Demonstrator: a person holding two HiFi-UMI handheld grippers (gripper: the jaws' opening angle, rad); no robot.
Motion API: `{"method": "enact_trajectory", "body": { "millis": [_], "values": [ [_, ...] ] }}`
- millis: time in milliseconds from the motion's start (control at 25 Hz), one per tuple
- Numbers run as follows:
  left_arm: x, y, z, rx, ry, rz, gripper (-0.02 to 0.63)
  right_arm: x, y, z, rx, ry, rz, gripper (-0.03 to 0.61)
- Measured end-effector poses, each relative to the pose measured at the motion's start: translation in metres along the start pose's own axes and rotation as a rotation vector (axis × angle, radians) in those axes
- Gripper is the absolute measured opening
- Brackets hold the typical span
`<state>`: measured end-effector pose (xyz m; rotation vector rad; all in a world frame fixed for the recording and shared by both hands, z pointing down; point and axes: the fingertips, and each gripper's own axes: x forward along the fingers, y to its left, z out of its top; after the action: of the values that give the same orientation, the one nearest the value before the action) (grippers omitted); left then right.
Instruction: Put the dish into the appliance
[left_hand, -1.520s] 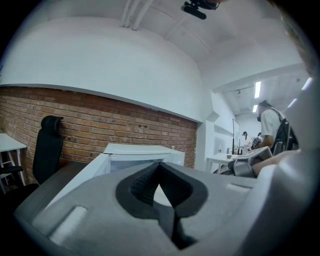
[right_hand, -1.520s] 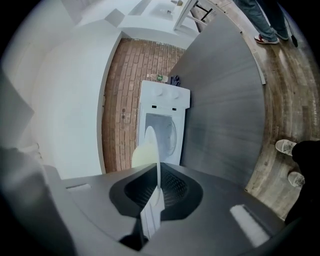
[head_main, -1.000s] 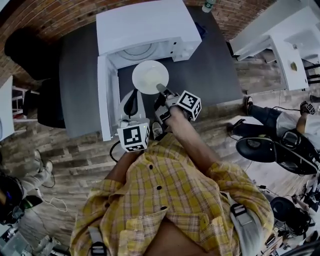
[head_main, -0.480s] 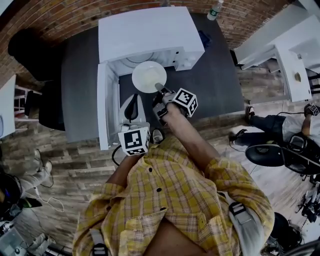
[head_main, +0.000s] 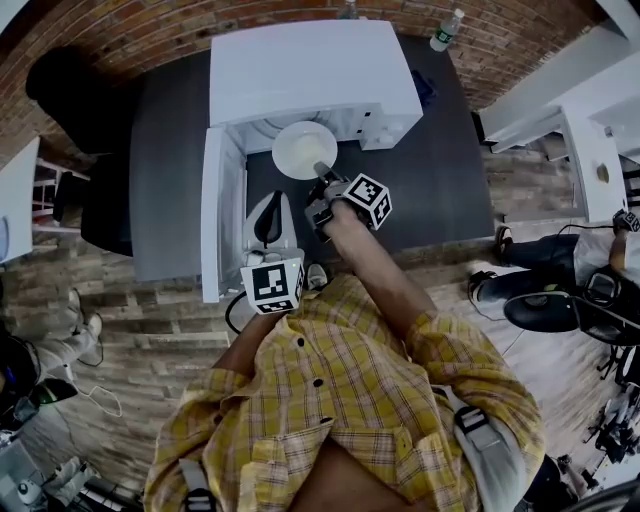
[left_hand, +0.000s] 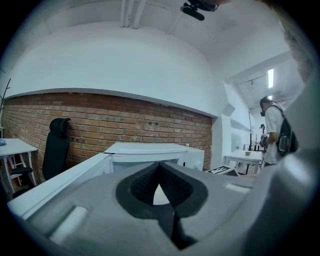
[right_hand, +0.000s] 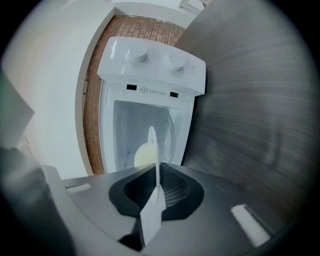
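Observation:
A white round plate (head_main: 303, 149) hangs level at the mouth of the open white microwave (head_main: 310, 70), which stands on a dark grey table (head_main: 440, 150). My right gripper (head_main: 322, 176) is shut on the plate's near rim. In the right gripper view the plate (right_hand: 152, 165) shows edge-on between the pads, with the microwave's cavity (right_hand: 140, 135) straight ahead. My left gripper (head_main: 268, 222) hangs lower, beside the swung-open microwave door (head_main: 218, 210). Its jaws are together with nothing between them. In the left gripper view the left gripper (left_hand: 161, 192) points at the microwave (left_hand: 150, 152).
A black chair (head_main: 70, 90) stands at the table's left end. A plastic bottle (head_main: 447, 29) sits at the table's far right corner. White desks (head_main: 590, 130) are to the right, and a person (head_main: 570, 290) sits low on the floor there. A brick wall (left_hand: 100, 125) lies behind.
My right gripper has carried the plate forward, from in front of the microwave to its open mouth. My left gripper has shifted only slightly.

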<state>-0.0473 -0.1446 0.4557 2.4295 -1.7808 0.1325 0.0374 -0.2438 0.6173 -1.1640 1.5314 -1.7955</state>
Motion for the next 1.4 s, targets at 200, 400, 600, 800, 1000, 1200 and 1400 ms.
{"method": "enact_trajectory", "body": {
  "millis": [200, 400, 600, 800, 1000, 1200, 1400],
  "values": [
    [0.001, 0.001, -0.002, 0.003, 0.007, 0.001, -0.003, 0.017, -0.009, 0.004, 0.010, -0.007, 0.003, 0.022],
    [0.003, 0.004, -0.003, 0.003, 0.009, 0.011, -0.003, 0.030, -0.012, 0.011, 0.026, -0.027, 0.013, 0.023],
    [0.004, 0.007, -0.006, -0.012, 0.009, 0.023, -0.003, 0.044, -0.019, 0.016, 0.018, -0.045, 0.002, 0.019],
    [0.007, 0.005, -0.008, -0.014, 0.006, 0.014, -0.003, 0.055, -0.022, 0.021, 0.039, -0.061, -0.005, 0.018],
    [0.006, 0.007, -0.009, -0.005, 0.015, 0.019, -0.002, 0.066, -0.023, 0.026, 0.039, -0.068, -0.015, 0.019],
    [0.007, 0.012, -0.012, -0.010, 0.017, 0.026, -0.003, 0.078, -0.030, 0.026, 0.044, -0.066, -0.025, 0.015],
    [0.005, 0.016, -0.018, -0.011, 0.032, 0.030, -0.003, 0.080, -0.036, 0.028, 0.044, -0.073, -0.042, 0.015]
  ]
}}
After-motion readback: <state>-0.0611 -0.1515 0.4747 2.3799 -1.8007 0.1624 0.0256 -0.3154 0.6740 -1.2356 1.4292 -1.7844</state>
